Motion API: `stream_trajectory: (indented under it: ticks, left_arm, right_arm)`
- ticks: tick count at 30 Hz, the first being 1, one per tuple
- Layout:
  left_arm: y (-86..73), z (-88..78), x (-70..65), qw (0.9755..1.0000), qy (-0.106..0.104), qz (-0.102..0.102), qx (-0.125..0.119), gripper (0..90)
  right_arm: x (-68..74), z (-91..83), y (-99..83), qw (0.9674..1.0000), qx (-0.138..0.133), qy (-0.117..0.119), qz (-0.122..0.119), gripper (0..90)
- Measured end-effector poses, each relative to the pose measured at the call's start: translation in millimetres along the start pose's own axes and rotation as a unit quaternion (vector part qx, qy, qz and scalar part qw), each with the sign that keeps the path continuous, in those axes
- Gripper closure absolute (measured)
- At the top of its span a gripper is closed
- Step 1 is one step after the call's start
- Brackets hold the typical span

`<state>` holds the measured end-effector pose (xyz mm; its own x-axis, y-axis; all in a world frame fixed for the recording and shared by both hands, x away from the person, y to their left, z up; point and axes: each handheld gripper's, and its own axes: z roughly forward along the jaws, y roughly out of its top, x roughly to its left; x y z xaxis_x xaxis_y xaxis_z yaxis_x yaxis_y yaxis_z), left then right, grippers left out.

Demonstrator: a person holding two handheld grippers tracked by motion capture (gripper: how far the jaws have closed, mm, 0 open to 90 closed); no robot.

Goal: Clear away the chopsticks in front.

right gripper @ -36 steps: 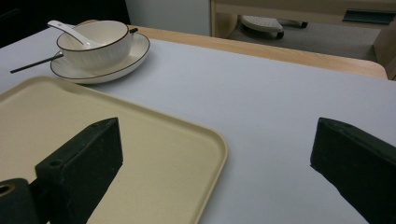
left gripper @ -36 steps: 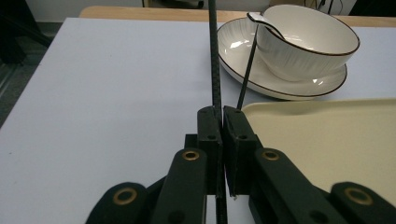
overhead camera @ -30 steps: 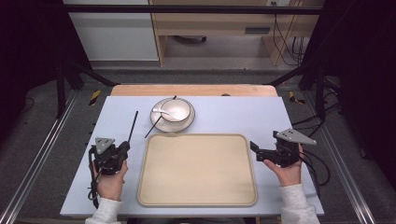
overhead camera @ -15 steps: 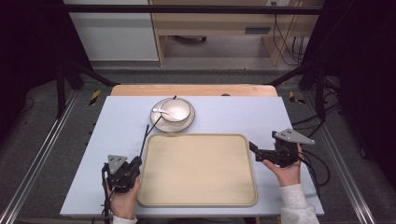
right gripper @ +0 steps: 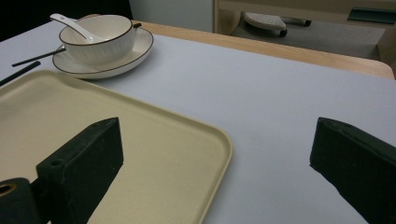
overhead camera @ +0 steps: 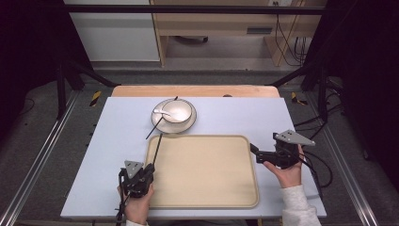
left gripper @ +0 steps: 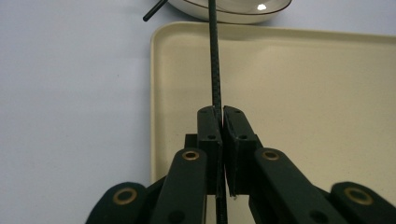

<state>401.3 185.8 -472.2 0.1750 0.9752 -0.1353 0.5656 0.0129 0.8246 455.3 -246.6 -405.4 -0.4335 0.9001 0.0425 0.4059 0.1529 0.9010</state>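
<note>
My left gripper [overhead camera: 147, 170], clamped on one black chopstick [overhead camera: 156, 147], has moved from the table's left side to the tray's [overhead camera: 207, 200] left edge; placement appears imminent. My right gripper [overhead camera: 256, 154] stays open.

Left gripper [overhead camera: 149, 168] sits near the bottom edge, jaws clamped tight, pointing forward. Right gripper [overhead camera: 254, 153] is out on the right, jaws spread wide, aimed left, with the hand [overhead camera: 285, 170] wrapped under it.
</note>
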Motion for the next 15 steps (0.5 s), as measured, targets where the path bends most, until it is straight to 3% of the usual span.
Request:
stream_trajectory:
  ticks: [4,15]
  left_arm:
    - [-2.0,5.4,0.1,0.9997,0.011,0.003,0.020,85.7]
    - [-3.5,13.5,-0.8,0.9986,0.026,0.013,0.046,85.4]
  right_arm:
    - [0.6,0.8,-0.2,1.0000,0.001,0.001,0.002,3.0]
    - [0.6,1.6,-0.5,1.0000,0.003,0.000,0.000,3.0]
